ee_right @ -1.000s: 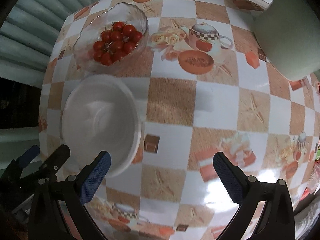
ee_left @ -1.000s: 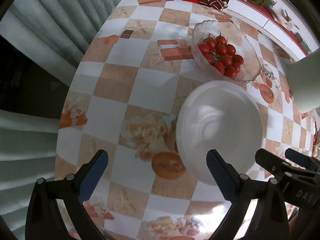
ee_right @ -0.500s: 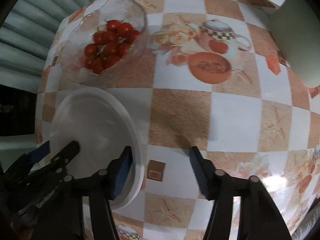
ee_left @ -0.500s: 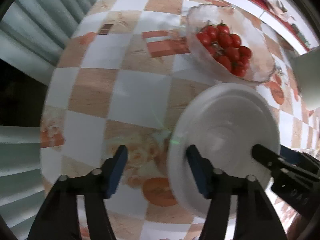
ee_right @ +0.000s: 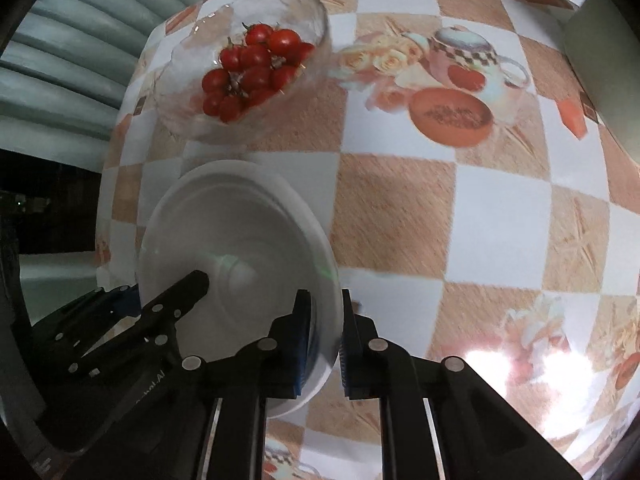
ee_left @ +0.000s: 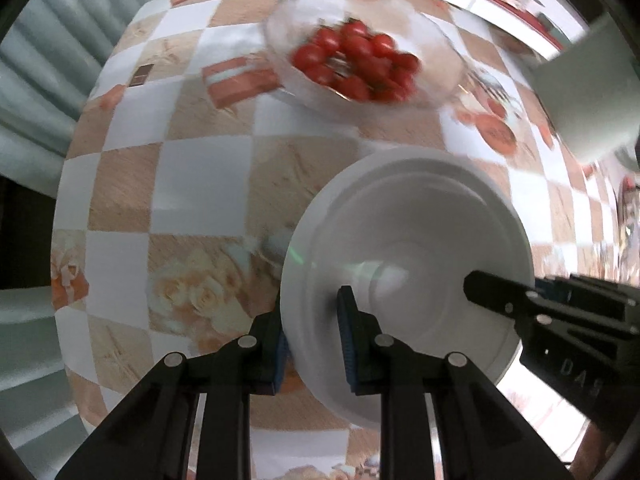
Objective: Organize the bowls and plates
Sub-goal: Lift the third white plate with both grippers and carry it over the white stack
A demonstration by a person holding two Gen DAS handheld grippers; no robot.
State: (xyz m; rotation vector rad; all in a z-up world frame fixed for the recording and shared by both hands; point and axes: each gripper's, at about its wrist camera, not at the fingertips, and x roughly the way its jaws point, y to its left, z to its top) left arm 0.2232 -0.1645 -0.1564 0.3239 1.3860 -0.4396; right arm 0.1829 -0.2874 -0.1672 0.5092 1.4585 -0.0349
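Left wrist view: we see the left tool (ee_left: 312, 346) clamped on the near-left rim of the white plate (ee_left: 408, 240) over the checkered table (ee_left: 200, 176), the right tool (ee_right: 325, 338) pinching its opposite rim, glass bowl of tomatoes (ee_right: 248, 76) just beyond.

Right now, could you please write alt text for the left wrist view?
The left hand-held gripper pinches the near-left rim of a white plate, while the right hand-held gripper grips its opposite edge. Behind it, a glass bowl of cherry tomatoes sits on the checkered tablecloth.
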